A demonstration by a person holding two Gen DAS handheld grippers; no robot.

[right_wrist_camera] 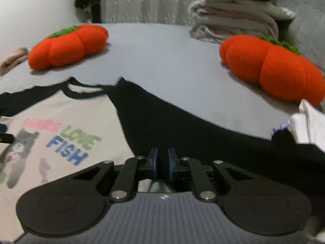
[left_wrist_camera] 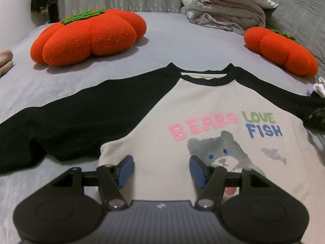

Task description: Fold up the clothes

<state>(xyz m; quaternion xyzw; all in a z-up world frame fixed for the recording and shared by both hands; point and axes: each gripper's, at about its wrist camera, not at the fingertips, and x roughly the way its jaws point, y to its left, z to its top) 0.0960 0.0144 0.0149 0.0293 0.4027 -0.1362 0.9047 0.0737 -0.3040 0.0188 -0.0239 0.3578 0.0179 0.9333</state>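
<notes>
A raglan sweatshirt (left_wrist_camera: 154, 109) lies face up on the bed, with a pale body, black sleeves and a bear print reading "BEARS LOVE FISH". Both sleeves are spread out sideways. My left gripper (left_wrist_camera: 161, 167) hovers open just over the lower left of the pale body, with nothing between its blue pads. In the right wrist view the sweatshirt (right_wrist_camera: 67, 109) lies to the left. My right gripper (right_wrist_camera: 162, 162) sits low at the base of the black right sleeve (right_wrist_camera: 203, 140). Its pads are drawn almost together on dark fabric, and pale cloth is bunched just under them.
The grey-blue bedsheet (left_wrist_camera: 182, 40) carries two orange pumpkin cushions, one at the back left (left_wrist_camera: 89, 36) and one at the back right (left_wrist_camera: 282, 50). A stack of folded bedding (left_wrist_camera: 229, 10) stands at the far right. White cloth (right_wrist_camera: 308, 126) lies by the sleeve's end.
</notes>
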